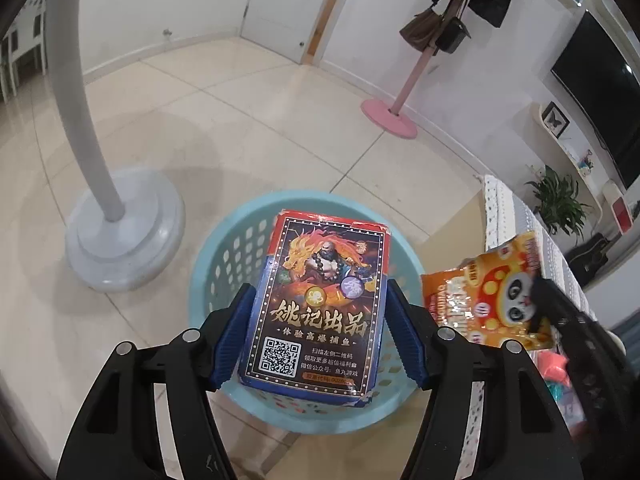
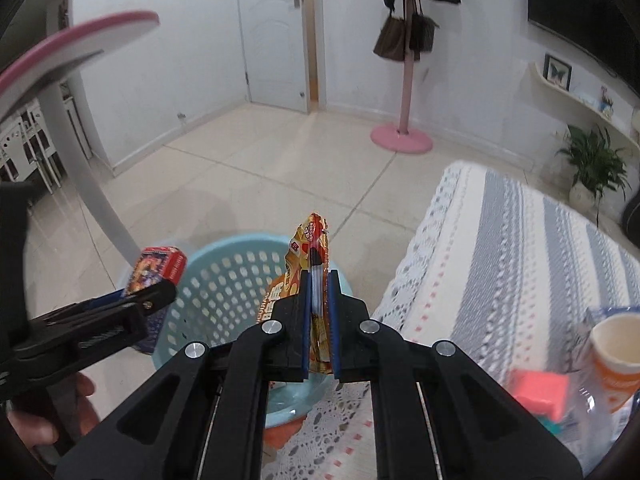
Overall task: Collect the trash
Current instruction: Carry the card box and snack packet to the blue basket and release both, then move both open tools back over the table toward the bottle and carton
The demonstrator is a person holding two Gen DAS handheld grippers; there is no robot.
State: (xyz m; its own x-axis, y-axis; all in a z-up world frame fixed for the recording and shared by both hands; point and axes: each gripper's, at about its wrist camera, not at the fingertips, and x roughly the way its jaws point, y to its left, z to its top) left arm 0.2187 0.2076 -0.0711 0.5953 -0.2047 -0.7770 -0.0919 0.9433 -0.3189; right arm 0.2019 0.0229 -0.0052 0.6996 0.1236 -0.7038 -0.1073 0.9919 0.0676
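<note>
My left gripper is shut on a printed card box and holds it right above a light blue perforated basket on the floor. The box and the left gripper also show in the right wrist view, at the basket's left rim. My right gripper is shut on an orange snack wrapper over the basket's right edge. The wrapper appears at the right in the left wrist view.
A table with a striped lace cloth stands right of the basket, with a paper cup and a pink object on it. A white stand base is left of the basket. A pink coat rack stands behind.
</note>
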